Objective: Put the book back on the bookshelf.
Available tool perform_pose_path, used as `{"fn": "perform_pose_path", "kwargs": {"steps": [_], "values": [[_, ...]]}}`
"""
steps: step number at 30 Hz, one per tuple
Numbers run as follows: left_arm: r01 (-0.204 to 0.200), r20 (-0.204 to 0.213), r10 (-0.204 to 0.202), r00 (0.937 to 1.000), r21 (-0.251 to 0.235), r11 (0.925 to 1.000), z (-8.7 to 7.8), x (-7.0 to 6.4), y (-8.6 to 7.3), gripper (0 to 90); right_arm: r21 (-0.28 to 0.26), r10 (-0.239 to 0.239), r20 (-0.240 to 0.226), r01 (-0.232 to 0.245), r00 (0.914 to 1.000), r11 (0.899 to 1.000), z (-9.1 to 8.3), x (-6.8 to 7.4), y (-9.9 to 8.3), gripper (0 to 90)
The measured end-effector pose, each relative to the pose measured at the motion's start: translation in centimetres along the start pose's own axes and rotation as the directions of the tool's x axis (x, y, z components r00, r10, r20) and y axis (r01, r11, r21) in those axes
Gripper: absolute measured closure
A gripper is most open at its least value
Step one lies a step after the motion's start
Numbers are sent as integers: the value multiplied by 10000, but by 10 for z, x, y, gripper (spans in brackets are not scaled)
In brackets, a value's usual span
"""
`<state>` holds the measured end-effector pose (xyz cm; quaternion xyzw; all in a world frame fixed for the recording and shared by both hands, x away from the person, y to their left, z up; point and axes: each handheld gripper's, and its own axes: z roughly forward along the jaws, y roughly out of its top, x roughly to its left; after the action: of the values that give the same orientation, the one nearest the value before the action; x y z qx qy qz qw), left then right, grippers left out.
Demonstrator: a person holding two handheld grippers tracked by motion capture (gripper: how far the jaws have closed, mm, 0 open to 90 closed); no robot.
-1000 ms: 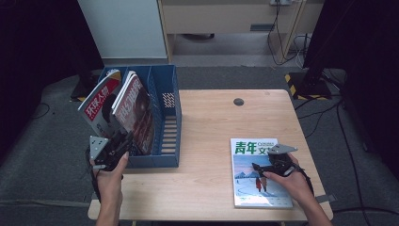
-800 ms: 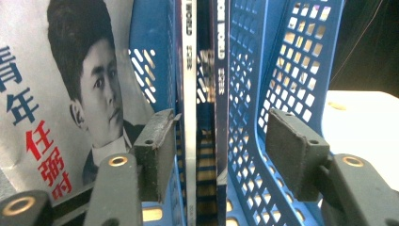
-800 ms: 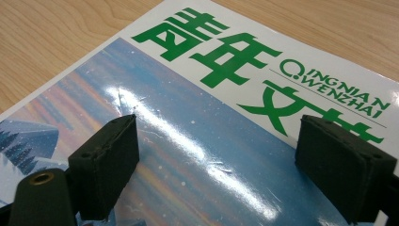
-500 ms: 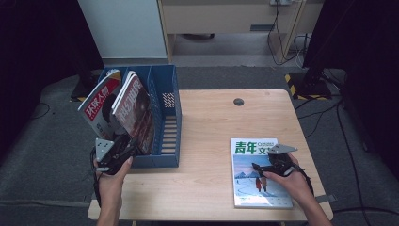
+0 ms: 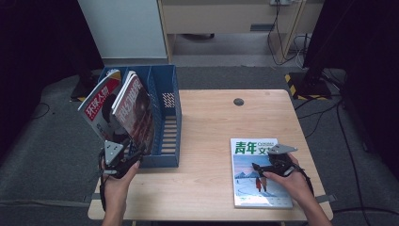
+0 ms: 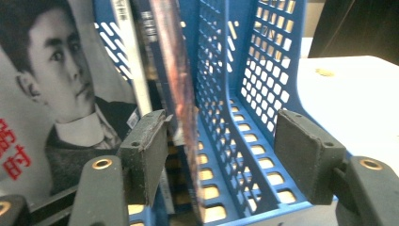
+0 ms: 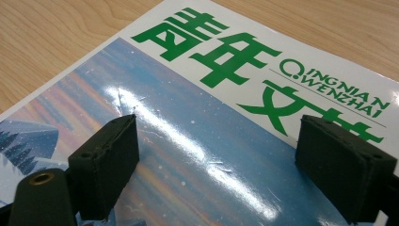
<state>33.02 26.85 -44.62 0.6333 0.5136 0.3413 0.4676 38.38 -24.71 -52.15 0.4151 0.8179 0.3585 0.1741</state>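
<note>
A blue file rack [image 5: 165, 123] stands at the table's left edge with two magazines upright in it: a portrait-cover one [image 5: 98, 109] and a dark-cover one [image 5: 137, 112]. My left gripper [image 5: 133, 153] is at the rack's front end, open. In the left gripper view its jaws [image 6: 221, 155] straddle the dark magazine's edge [image 6: 181, 89], with the portrait cover [image 6: 51, 89] to the left and the blue rack wall [image 6: 256, 89] to the right. A green-titled magazine [image 5: 249, 186] lies flat at the table's front right. My right gripper [image 5: 258, 167] hovers open just above its cover [image 7: 211, 117].
A small dark round object [image 5: 239, 101] lies near the table's far edge. The rack's right compartment [image 5: 169, 108] holds nothing. Bare wooden tabletop [image 5: 207, 141] lies between rack and flat magazine. Cables and a cabinet sit on the floor beyond.
My left gripper has edged slightly right, closer to the rack's front and the dark magazine. The right gripper and flat magazine have not moved.
</note>
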Motion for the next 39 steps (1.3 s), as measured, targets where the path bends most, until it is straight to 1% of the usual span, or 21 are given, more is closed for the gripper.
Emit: {"fn": "perform_pose_path", "kwargs": {"steps": [2,6,9,15,17,19,21,23,29,39], "values": [[-115,84,115,9999,26,9999,0,-4,0,354,-1,1,1,-1,10000,10000,0,0,0,142],[-86,201,85,9998,47,10000,0,-7,0,354,-3,1,1,-1,10000,10000,0,0,0,141],[-157,329,155,9993,59,9999,1,-11,1,353,-2,-1,1,1,10000,10000,0,0,0,142],[-348,707,334,9969,184,9992,6,-21,0,343,-5,-12,1,12,10000,10000,0,0,0,142],[-595,689,576,9960,260,9979,8,-25,-1,339,0,2,1,-2,10000,10000,0,0,0,142],[-647,848,613,9945,380,9972,11,-30,-3,336,-3,-1,0,1,10000,10000,0,0,0,142],[-852,927,804,9924,499,9951,14,-34,-4,333,-1,-2,2,2,10000,10000,0,0,0,142],[-949,1038,891,9906,517,9941,15,-37,-4,328,-20,1,16,-1,10000,10000,0,0,0,142],[-911,1229,844,9888,505,9946,16,-40,-3,321,-1,7,7,-7,10000,10000,0,0,0,142],[-933,1340,849,9873,577,9940,18,-42,-4,311,-16,-3,18,3,10000,10000,0,0,0,142]]}}
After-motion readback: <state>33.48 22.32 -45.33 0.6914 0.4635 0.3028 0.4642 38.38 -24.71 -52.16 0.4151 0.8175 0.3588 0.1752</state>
